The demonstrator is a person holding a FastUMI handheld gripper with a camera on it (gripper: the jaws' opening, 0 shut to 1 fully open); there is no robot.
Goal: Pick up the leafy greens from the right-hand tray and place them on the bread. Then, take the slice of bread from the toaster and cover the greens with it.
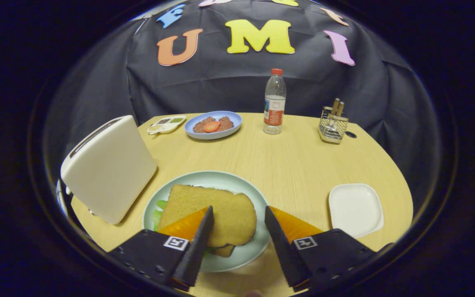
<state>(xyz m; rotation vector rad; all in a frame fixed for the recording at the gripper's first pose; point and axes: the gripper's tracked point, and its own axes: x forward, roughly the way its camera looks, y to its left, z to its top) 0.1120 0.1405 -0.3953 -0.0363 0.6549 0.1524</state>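
A slice of brown bread (212, 212) lies flat on the pale green plate (221, 177), just ahead of my fingers. Green leaves (158, 211) peek out from under its left edge, and a lower bread slice (224, 250) shows beneath its near edge. My gripper (237, 214) hovers over the near side of the plate, open, with nothing between its fingers. The left fingertip (207, 218) overlaps the top slice; the right one sits apart from it. The white toaster (107, 167) stands left of the plate. The white square tray (355, 209) to the right is bare.
At the table's far side stand a blue plate (212, 131) with meat patties and a tomato slice, a small white seasoning dish (165, 124), a water bottle (274, 103) and a wire cutlery holder (333, 126). The table's rounded edge runs close on the right.
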